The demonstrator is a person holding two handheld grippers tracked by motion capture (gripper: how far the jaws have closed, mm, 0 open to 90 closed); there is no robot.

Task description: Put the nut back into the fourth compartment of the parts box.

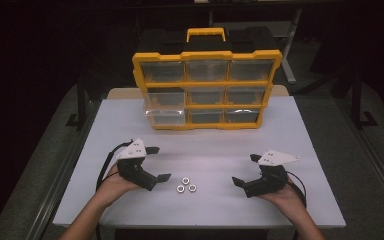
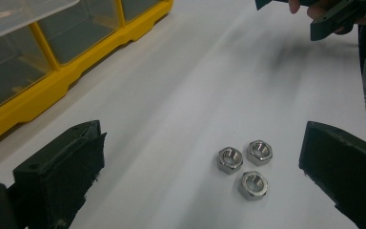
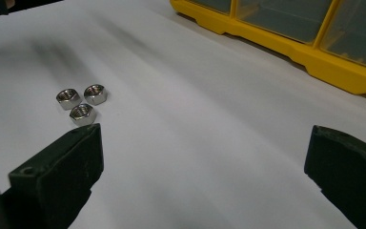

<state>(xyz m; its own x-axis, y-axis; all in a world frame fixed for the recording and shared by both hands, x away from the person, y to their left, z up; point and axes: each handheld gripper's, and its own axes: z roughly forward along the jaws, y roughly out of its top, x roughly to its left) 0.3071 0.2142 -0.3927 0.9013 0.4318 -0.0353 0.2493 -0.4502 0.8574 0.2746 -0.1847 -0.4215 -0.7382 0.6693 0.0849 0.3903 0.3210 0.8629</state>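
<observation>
Gleaming steel hex nuts (image 2: 244,165); three, clustered, lying flat.

Three silver nuts (image 1: 185,185) on a white table (image 1: 205,160); yellow organiser (image 1: 206,90) with clear drawers and a black top; black grippers carrying grey plates

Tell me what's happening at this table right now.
A person holds a two-jaw gripper in each hand over a white table. The left gripper and right gripper are both open and hold nothing. Three metal nuts lie clustered on the table between them, untouched. At the far side stands a yellow organizer with clear drawers; its lower left drawer looks pulled out a little.
</observation>
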